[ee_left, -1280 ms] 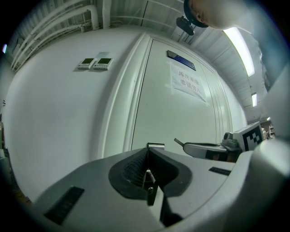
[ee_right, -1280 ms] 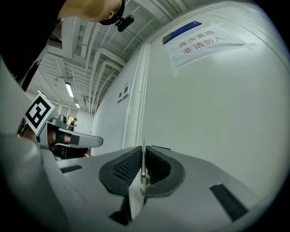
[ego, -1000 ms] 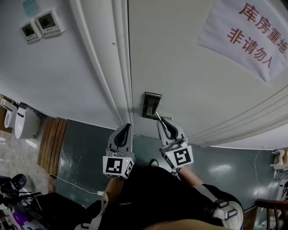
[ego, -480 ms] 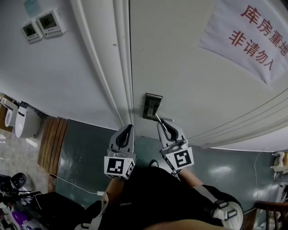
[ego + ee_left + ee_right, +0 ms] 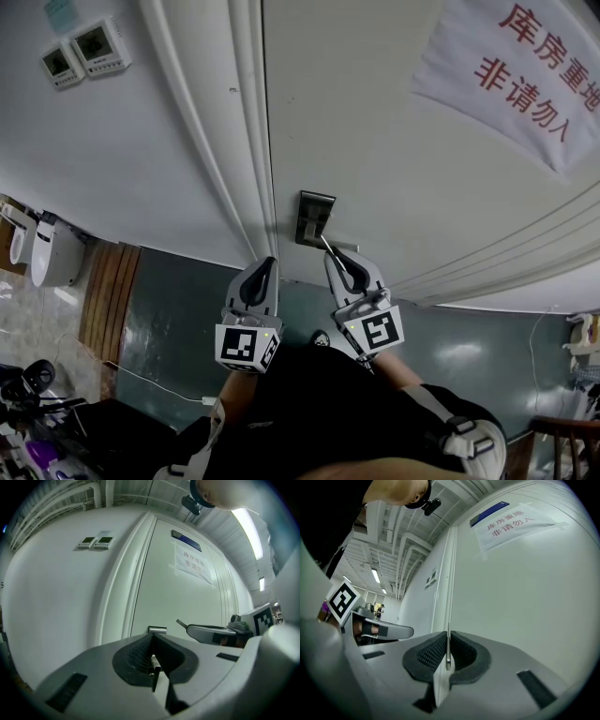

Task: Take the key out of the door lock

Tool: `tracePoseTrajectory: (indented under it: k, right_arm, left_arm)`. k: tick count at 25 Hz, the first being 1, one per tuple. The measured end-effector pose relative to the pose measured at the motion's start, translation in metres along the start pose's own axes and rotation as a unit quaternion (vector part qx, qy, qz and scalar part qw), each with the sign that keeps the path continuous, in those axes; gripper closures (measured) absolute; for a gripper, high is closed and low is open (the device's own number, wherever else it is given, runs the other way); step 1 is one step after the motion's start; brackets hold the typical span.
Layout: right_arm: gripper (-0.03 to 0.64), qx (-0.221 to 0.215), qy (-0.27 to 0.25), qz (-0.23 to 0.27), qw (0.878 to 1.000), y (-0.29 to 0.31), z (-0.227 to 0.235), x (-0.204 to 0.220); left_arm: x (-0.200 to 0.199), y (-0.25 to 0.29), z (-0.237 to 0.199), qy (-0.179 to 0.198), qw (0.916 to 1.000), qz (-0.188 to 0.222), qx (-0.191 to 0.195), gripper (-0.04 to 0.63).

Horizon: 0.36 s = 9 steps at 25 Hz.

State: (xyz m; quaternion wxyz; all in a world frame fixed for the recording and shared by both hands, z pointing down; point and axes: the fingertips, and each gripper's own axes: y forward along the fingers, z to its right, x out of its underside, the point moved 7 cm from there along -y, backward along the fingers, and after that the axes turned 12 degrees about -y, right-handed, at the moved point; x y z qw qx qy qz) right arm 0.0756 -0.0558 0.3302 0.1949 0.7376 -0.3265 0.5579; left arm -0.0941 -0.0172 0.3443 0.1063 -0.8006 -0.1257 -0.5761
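Note:
A metal lock plate sits on the white door beside the door frame. My right gripper is just below the plate, shut on the key. The key's thin blade sticks out of the jaws toward the plate, and its tip is free in the air. In the right gripper view the key shows edge-on between the pads. In the left gripper view the key juts from the right gripper, off the lock plate. My left gripper hangs beside it, shut on nothing.
A paper sign with red characters is taped high on the door. The white door frame runs left of the lock. Two wall control panels hang at the upper left. A white appliance stands on the floor at the left.
Hardly anything differs. Both grippers stay below the lock plate and the right one still holds the key. The view shifts very slightly.

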Motion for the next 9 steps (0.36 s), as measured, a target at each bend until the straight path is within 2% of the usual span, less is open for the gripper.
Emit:
tracePoseTrajectory:
  k: [9]
  right_arm:
    - [0.586, 0.007, -0.001, 0.006, 1.0, -0.0067, 0.0047, -0.0024]
  left_arm:
    - [-0.0066, 0.0008, 0.0025, 0.006, 1.0, 0.0, -0.007, 0.571]
